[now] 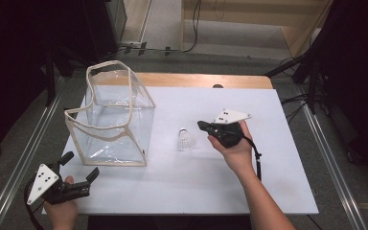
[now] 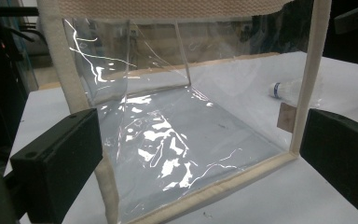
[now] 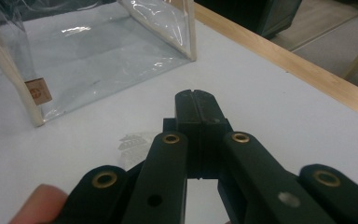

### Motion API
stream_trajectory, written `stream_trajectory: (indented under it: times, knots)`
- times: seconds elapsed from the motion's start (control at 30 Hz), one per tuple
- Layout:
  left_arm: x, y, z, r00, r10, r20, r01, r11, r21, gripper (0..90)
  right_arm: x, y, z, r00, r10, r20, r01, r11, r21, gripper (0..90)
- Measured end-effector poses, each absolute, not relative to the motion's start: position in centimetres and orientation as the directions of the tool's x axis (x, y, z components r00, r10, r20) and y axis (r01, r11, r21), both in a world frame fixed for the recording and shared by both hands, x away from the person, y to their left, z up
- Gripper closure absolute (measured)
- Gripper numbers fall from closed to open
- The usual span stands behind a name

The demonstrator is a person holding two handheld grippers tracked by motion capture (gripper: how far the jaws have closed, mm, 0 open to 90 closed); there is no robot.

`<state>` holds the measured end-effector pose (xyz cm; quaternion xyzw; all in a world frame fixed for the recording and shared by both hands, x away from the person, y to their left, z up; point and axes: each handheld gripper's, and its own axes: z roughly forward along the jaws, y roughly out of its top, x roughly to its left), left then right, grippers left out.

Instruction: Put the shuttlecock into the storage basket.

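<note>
A see-through bag with cream edges stands open on the white bench, over on the left side. A little white shuttlecock lies on the bench just to the right of the bag, not touching it. The right claw is up close to the shuttlecock, a bit to its right, and points toward it. In the right gripper view the two black jaws are pressed tight together with nothing between them, and the feathers of the shuttlecock peek out just past the claw on the bench below. The left claw sits near the front left corner of the bench, close to the bag's front bottom edge. Its jaws are wide apart and hold nothing. In the left gripper view the bag fills the space ahead between the jaws, and the shuttlecock can be seen through the clear side.
</note>
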<state>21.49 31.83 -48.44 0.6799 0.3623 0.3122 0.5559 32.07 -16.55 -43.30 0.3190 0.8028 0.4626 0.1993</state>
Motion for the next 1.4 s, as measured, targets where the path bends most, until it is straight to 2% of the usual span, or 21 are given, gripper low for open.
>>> stream_trajectory:
  times: [0.83,1.2,1.4]
  knots:
    - [21.5,31.9,-48.4,0.545,0.838,0.019,0.144,-0.116,0.983,0.0,38.9,-11.1,-46.4,-0.791,0.612,0.005,0.408,0.521,0.750,88.3]
    - [21.5,31.9,-48.4,0.546,0.837,0.015,0.143,-0.110,0.984,0.0,38.7,-9.0,-47.1,-0.817,0.576,0.007,0.415,0.580,0.701,88.2]
    - [21.5,31.9,-48.4,0.546,0.837,0.014,0.143,-0.110,0.984,0.0,37.1,-8.1,-46.7,-0.809,0.588,0.026,0.438,0.571,0.694,88.3]
